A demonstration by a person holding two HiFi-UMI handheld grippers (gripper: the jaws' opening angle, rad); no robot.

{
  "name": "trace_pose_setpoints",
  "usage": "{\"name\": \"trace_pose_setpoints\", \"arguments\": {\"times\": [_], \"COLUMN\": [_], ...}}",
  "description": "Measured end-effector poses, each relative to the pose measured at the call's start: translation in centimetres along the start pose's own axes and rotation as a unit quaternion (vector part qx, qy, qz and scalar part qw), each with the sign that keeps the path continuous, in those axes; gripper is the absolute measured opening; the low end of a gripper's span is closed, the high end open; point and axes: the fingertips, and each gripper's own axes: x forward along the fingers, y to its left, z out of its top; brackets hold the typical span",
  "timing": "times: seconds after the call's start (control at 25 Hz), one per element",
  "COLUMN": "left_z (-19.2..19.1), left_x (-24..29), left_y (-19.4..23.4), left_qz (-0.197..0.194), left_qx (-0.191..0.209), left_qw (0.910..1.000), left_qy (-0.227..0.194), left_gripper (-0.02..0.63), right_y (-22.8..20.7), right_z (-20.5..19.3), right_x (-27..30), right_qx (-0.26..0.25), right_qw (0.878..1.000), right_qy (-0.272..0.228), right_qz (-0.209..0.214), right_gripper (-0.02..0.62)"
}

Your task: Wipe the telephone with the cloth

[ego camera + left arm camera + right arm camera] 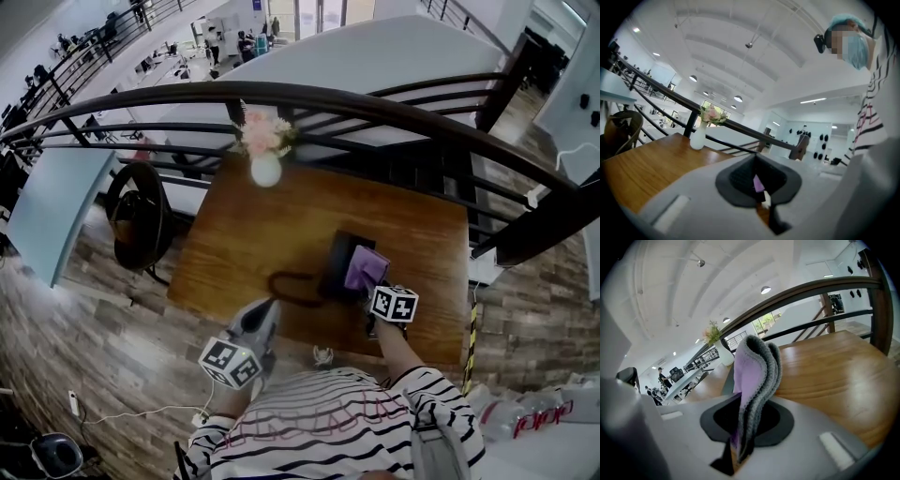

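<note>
Flower vase (265,170) on wooden table (246,246)

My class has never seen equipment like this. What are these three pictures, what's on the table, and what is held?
A person holds a hand-held gripper in each hand; there is no robot. One picture looks down from a head camera; the other two come from cameras on those hand-held grippers. On the wooden table stand a vase of flowers and a black telephone with its cord. The right hand-held gripper pinches a purple cloth lying on the telephone. The left hand-held gripper has its jaws together, holding nothing.
</note>
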Motion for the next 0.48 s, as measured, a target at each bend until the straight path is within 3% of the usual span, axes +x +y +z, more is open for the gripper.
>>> {"name": "trace_pose_setpoints", "arguments": {"times": [0.48], "left_z": [-0.5], "left_x": [-1.2], "left_y": [-0.2], "left_qz": [-0.002], "left_qx": [-0.002], "left_qw": [1.0000], "left_qy": [0.002], "left_gripper": [0.002], "right_y": [-1.2], "right_z": [-0.6], "right_x": [-2.3], "right_qx": [0.017], "right_qw": [0.999], "right_qy": [-0.022], "right_qz": [-0.031], "right_gripper": [0.052]}}
